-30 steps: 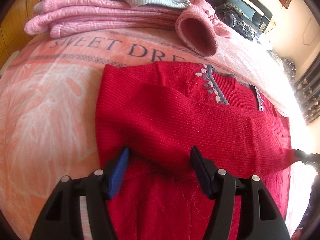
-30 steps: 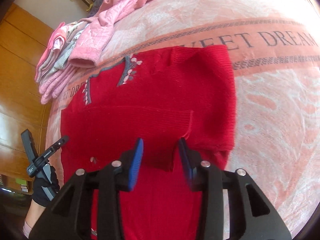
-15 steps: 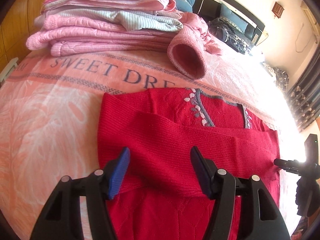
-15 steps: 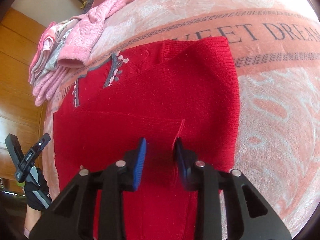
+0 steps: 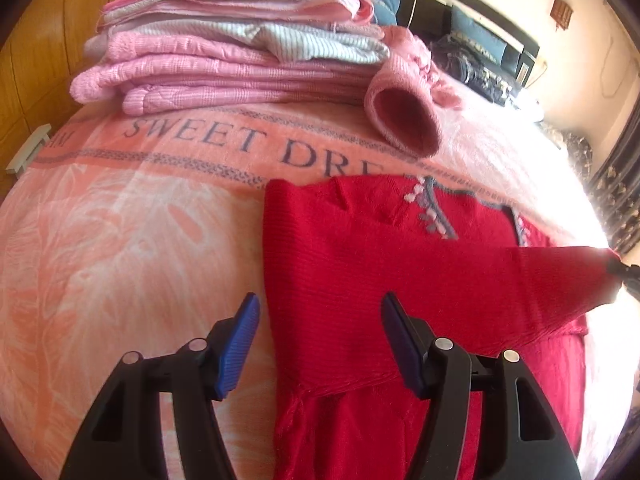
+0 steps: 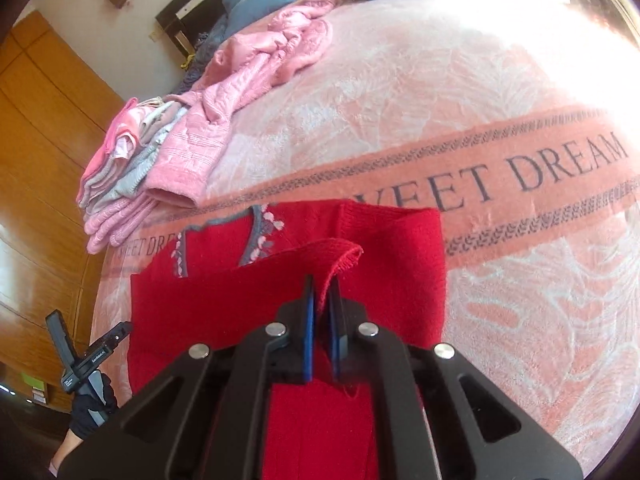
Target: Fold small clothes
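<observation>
Sunlight floods a bedroom where a bed carries a peach blanket (image 5: 132,216) printed with "SWEET DREAM". Seen from the left wrist, the left claw (image 5: 320,340) hangs with its blue pads set wide, holding nothing; the left edge of the red sweater (image 5: 360,264) lies between them and below. The sweater sits on the near part of the blanket, its grey-trimmed neckline toward the far side, and one sleeve is stretched taut across the body toward the right, where it ends in a pulled point. A stack of folded pink and striped clothes (image 5: 232,48) rests at the far left, with a loose pink garment's cuff (image 5: 404,120) beside it.

From the right wrist, the right claw (image 6: 322,332) is pinched narrow on the red sleeve cuff (image 6: 344,260), which curls up out of the pads. At the near left a gloved hand (image 6: 90,410) grips the other tool's handle.

The risk, as I judge it, is that the stretchy knit slips out of that thin pinch, or that pulling the sleeve drags the whole sweater askew, since the left claw pins nothing down.
</observation>
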Available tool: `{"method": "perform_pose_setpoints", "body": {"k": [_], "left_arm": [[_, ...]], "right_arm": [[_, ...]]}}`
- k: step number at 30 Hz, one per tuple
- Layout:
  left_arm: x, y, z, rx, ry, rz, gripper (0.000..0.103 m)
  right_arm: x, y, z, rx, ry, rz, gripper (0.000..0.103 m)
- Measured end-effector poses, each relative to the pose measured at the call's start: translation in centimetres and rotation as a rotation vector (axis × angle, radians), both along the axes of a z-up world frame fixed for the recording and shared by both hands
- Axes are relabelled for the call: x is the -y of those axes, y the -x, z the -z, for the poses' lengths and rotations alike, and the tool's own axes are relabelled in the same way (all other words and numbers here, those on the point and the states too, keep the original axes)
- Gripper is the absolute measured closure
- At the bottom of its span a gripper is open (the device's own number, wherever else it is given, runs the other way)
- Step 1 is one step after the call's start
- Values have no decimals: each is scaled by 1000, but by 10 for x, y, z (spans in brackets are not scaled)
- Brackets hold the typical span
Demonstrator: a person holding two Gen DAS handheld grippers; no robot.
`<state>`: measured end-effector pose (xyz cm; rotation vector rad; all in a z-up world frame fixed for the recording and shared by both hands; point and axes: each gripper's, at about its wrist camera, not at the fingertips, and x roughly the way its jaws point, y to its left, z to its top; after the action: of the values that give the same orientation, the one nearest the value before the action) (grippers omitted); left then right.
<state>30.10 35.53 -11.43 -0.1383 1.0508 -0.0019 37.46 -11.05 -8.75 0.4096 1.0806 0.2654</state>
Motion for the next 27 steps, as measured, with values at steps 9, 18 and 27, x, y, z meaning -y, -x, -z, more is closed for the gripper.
{"method": "perform_pose_setpoints", "body": {"k": [9, 18, 27], "left_arm": [[10, 5, -14, 80, 17, 19, 40], [42, 2, 2, 25, -55, 115, 40], [26, 12, -8, 2, 89, 48, 38]], "right_arm": [[17, 3, 18, -64, 43, 15, 81], [0, 9, 37, -102, 165, -47, 81], [11, 26, 25, -77, 134, -47, 81]]}}
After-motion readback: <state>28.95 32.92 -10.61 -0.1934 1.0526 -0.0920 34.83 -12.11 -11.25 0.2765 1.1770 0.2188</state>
